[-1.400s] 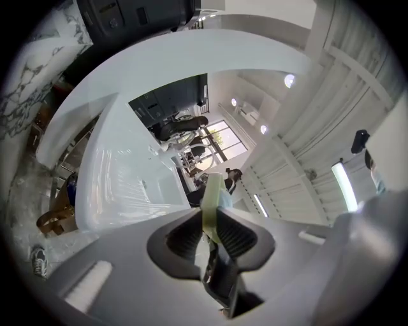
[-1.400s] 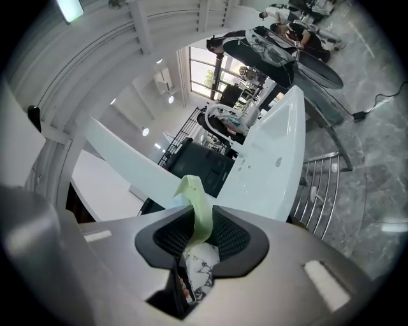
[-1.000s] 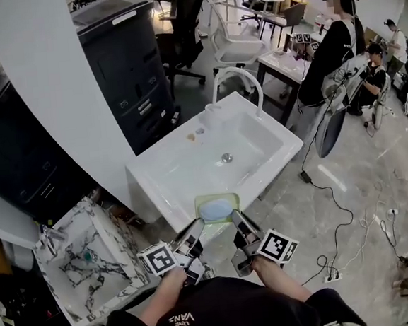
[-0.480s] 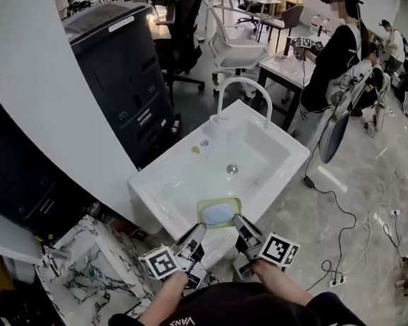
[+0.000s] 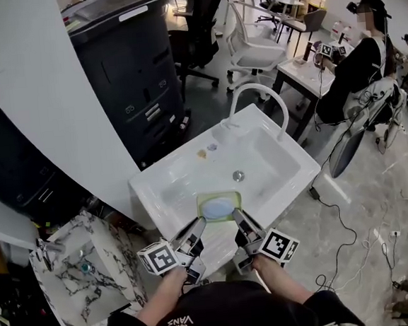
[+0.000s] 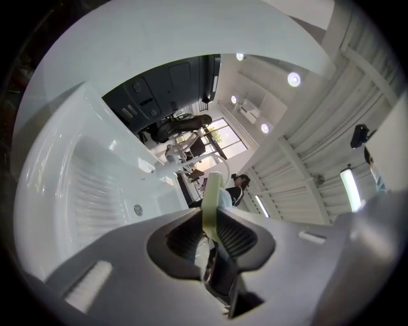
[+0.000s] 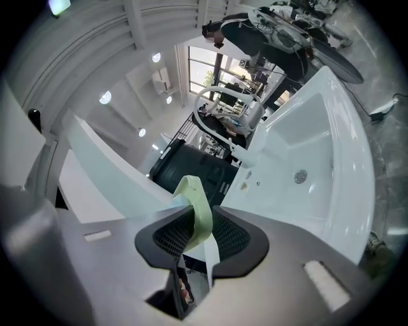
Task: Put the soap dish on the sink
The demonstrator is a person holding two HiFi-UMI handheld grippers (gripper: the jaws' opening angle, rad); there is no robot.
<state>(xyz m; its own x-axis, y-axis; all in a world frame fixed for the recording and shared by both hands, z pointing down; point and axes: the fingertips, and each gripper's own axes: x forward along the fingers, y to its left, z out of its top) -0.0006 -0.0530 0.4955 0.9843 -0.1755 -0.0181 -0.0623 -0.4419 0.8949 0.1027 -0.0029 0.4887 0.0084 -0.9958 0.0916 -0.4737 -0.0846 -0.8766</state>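
A pale green soap dish [image 5: 218, 206] with a light blue soap in it hangs over the near rim of the white sink [image 5: 161, 180]. My left gripper [image 5: 198, 227] is shut on the dish's left edge, my right gripper [image 5: 236, 220] on its right edge. In the left gripper view the dish's rim [image 6: 211, 204] stands clamped between the jaws, with the sink basin [image 6: 95, 191] beyond. The right gripper view shows the green rim [image 7: 196, 210] pinched between its pads, and the sink [image 7: 312, 159] to the right.
The sink has a curved white faucet [image 5: 258, 97] at its far side and a drain [image 5: 238, 175] in the basin. A marble-patterned sink [image 5: 85, 268] lies at lower left. Dark cabinets [image 5: 131, 66] stand behind. A person [image 5: 355, 67] sits by a desk at upper right.
Both grippers have carried the soap dish forward over the sink's near rim. The sink sits closer beneath the dish than a second ago.
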